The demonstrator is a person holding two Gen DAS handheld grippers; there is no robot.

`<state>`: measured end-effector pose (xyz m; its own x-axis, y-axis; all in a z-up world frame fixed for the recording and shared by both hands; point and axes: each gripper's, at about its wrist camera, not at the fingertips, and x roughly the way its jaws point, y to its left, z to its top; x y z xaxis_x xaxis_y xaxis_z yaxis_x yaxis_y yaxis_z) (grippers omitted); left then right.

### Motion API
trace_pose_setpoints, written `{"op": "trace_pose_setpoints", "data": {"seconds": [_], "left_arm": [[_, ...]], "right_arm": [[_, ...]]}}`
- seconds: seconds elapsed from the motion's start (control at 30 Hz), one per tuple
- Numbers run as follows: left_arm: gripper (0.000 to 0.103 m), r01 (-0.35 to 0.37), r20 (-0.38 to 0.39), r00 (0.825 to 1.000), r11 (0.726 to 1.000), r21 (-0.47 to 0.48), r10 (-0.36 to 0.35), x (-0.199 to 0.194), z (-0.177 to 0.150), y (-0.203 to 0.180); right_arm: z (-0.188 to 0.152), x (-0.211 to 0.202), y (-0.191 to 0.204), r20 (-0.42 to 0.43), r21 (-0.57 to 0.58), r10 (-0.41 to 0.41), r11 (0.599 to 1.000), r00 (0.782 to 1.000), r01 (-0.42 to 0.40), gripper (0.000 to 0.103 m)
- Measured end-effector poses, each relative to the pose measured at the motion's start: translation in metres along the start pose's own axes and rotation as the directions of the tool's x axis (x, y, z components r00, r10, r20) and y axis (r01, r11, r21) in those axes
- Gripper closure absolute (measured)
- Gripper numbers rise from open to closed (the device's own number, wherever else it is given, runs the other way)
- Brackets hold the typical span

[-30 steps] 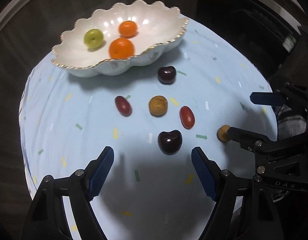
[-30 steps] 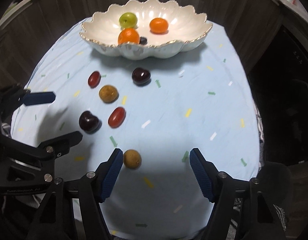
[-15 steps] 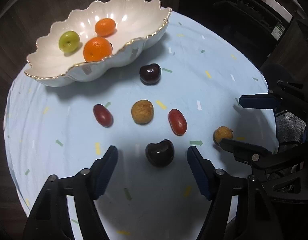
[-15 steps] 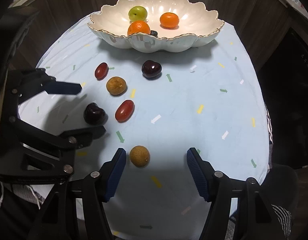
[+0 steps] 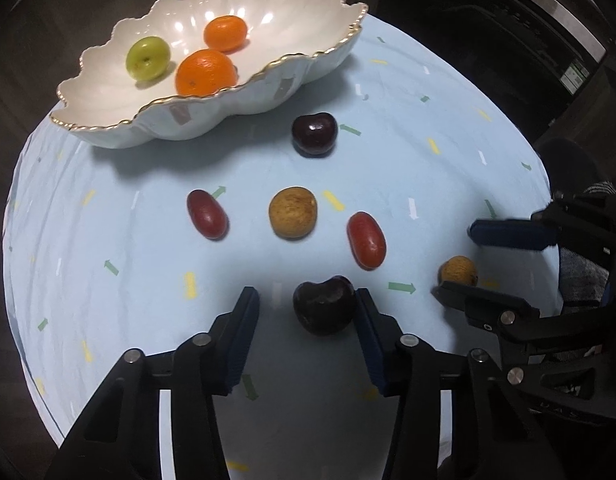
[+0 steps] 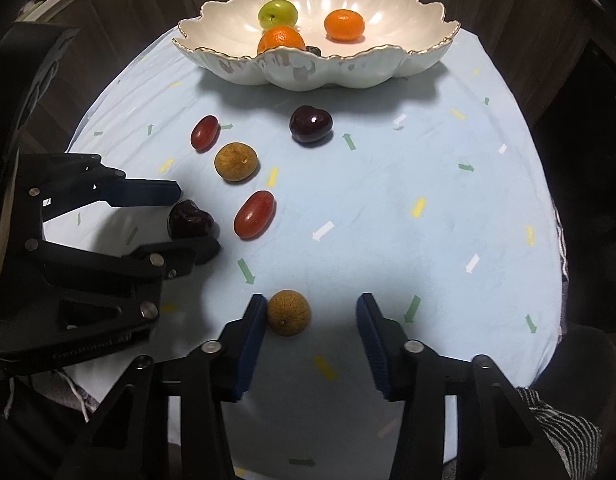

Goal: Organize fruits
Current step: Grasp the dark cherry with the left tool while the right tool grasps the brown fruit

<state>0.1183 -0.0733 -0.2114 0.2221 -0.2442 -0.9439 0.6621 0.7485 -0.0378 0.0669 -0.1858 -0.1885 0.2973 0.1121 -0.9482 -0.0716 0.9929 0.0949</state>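
A white scalloped bowl (image 5: 268, 92) (image 6: 348, 76) at the back holds two oranges (image 5: 206, 72) and a green fruit (image 5: 147, 58). On the light blue cloth lie a dark cherry (image 5: 314, 134), two red grape tomatoes (image 5: 206, 214) (image 5: 366, 240) and a brown longan (image 5: 293, 212). My left gripper (image 5: 306, 312) is open around a second dark cherry (image 5: 324, 304) (image 6: 190, 220), which touches its right finger. My right gripper (image 6: 312, 316) is open around a second brown longan (image 6: 288, 312) (image 5: 458, 272), which sits against its left finger.
The round table's cloth (image 6: 388, 200) carries small printed arrows. Dark wooden walls and a dark appliance (image 5: 528, 40) surround the table. A striped cloth (image 6: 564, 432) shows at the lower right edge.
Both grippers have moved forward and down toward the table. The left now brackets the near dark cherry and the right brackets the near longan. Both jaws have narrowed a little.
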Motion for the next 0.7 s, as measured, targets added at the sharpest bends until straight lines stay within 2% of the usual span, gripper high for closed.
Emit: {"op": "trace_pose_setpoints", "data": {"seconds": [0.2,0.7], "left_arm": [[0.073,0.023,0.003,1.000,1.000,-0.014,-0.023,-0.002,-0.001,0.001],[0.074,0.001,0.000,1.000,0.999,-0.036,-0.001,-0.016,-0.014,-0.002]], "right_arm": [[-0.002,0.002,-0.002,-0.004,0.013,0.014,1.000,1.000,-0.014,0.079],[-0.002,-0.003,-0.005,0.013,0.021,0.013,1.000,1.000,-0.013,0.080]]}}
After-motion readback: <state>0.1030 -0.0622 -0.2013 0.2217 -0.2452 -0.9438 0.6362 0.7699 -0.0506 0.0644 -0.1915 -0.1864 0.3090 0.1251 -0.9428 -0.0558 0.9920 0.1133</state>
